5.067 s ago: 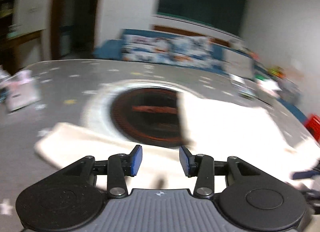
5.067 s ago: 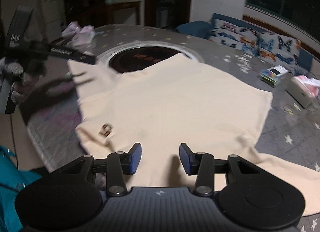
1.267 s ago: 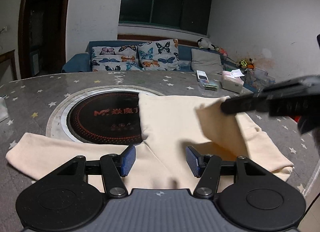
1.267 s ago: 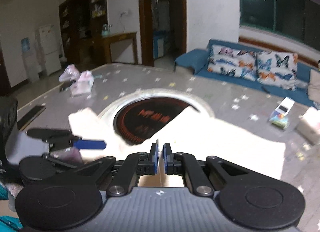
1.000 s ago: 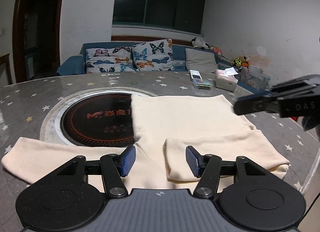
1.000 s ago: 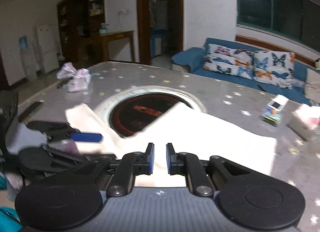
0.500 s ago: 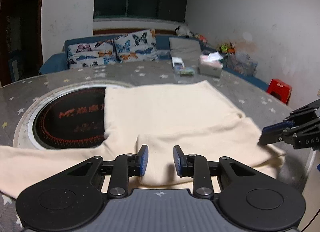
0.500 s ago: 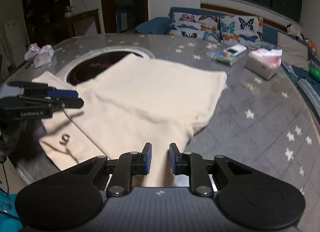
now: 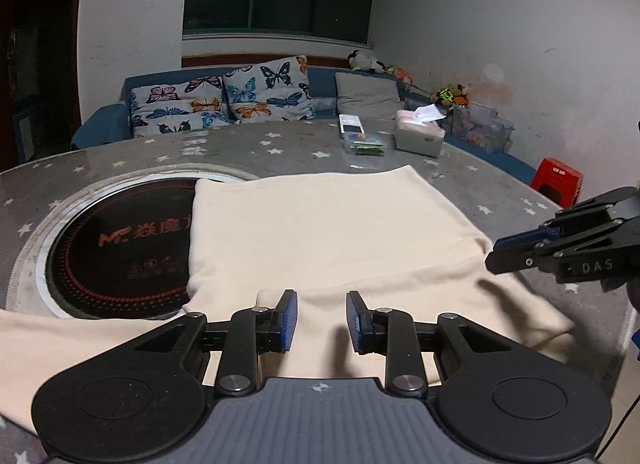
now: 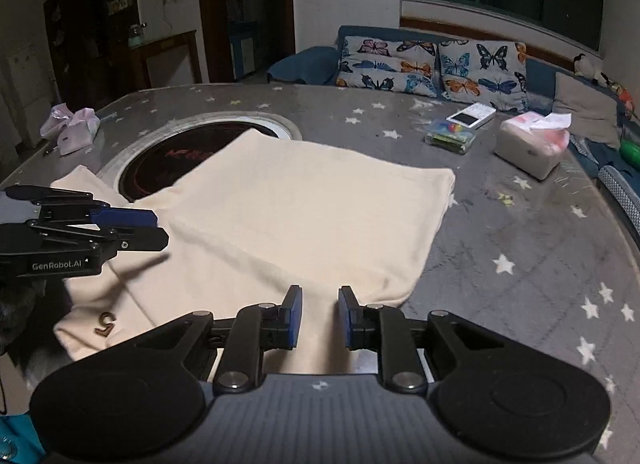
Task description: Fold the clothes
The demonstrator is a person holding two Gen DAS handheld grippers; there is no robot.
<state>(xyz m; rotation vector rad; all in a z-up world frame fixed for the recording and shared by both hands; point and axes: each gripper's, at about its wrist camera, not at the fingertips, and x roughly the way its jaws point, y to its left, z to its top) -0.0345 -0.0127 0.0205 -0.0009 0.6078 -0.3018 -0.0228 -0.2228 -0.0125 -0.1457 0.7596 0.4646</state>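
A cream long-sleeved top [image 9: 320, 223] lies spread on the grey star-patterned table [image 9: 500, 191], partly over the round black hotplate [image 9: 120, 248]. One sleeve is folded across the near part of the body; the other sleeve [image 9: 72, 336] stretches out to the left. My left gripper [image 9: 321, 318] is open and empty just above the folded sleeve. My right gripper [image 10: 319, 314] is open and empty over the top's [image 10: 304, 215] near edge. Each gripper shows in the other's view: the right [image 9: 520, 252] at the right edge, the left [image 10: 132, 229] at the left edge.
A tissue box [image 9: 418, 135], a small clear box [image 9: 366, 143] and a white remote [image 9: 350, 125] lie at the table's far side. A pink bag [image 10: 76, 127] sits at the far left. A blue sofa with butterfly cushions [image 9: 224, 103] and a red stool [image 9: 558, 179] stand beyond.
The right gripper laid the sleeve across the top, let go and drew back to the right. Both grippers' jaws have widened slightly in the last half second.
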